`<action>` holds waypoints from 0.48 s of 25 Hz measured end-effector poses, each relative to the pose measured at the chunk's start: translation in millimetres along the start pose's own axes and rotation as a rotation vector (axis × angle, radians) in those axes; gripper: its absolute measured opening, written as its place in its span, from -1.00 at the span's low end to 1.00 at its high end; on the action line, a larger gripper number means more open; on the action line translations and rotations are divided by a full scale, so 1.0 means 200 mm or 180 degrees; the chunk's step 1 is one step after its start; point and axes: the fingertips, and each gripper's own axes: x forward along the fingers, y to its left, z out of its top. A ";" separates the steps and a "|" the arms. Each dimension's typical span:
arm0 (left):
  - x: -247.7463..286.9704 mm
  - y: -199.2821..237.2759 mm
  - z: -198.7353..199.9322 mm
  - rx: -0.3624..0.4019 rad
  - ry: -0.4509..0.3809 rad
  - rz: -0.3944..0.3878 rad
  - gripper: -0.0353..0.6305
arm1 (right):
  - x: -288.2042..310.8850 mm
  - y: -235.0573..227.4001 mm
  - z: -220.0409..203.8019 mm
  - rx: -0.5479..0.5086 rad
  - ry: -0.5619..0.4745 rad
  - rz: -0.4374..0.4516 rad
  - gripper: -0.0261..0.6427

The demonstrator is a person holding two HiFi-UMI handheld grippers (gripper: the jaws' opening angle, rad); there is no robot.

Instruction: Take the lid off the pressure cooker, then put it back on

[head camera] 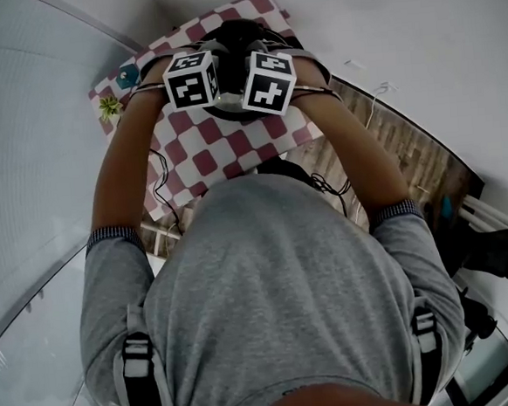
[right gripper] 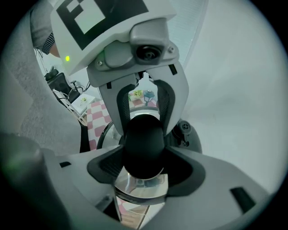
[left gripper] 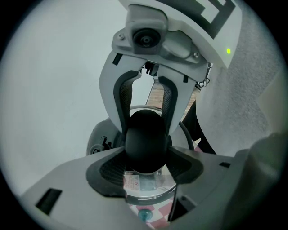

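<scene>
The pressure cooker [head camera: 234,38] stands on a red-and-white chequered table [head camera: 205,160], mostly hidden under both grippers. Its black lid knob [left gripper: 144,137] [right gripper: 143,143] is pinched from opposite sides. My left gripper [head camera: 203,92] [left gripper: 144,157] is shut on the knob, and so is my right gripper [head camera: 259,92] [right gripper: 143,161]. Each gripper view shows the other gripper's white fingers [left gripper: 121,101] [right gripper: 120,105] pressed against the far side of the knob. The shiny lid [left gripper: 146,184] [right gripper: 141,184] shows just below the knob. I cannot tell whether the lid rests on the pot.
A small potted plant [head camera: 109,105] and a teal object [head camera: 127,75] sit at the table's far left corner. White walls close in on the left and behind. Wooden floor [head camera: 407,151] and dark gear [head camera: 494,253] lie to the right.
</scene>
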 end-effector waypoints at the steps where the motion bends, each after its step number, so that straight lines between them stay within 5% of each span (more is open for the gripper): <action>1: 0.02 0.01 0.01 0.0011 -0.0001 -0.0023 0.00 | 0.00 -0.02 -0.02 0.0025 0.0006 0.0007 -0.05; 12: 0.20 0.12 0.02 0.0006 -0.0019 -0.0271 0.00 | 0.11 -0.12 -0.16 0.0218 0.0003 0.0196 -0.05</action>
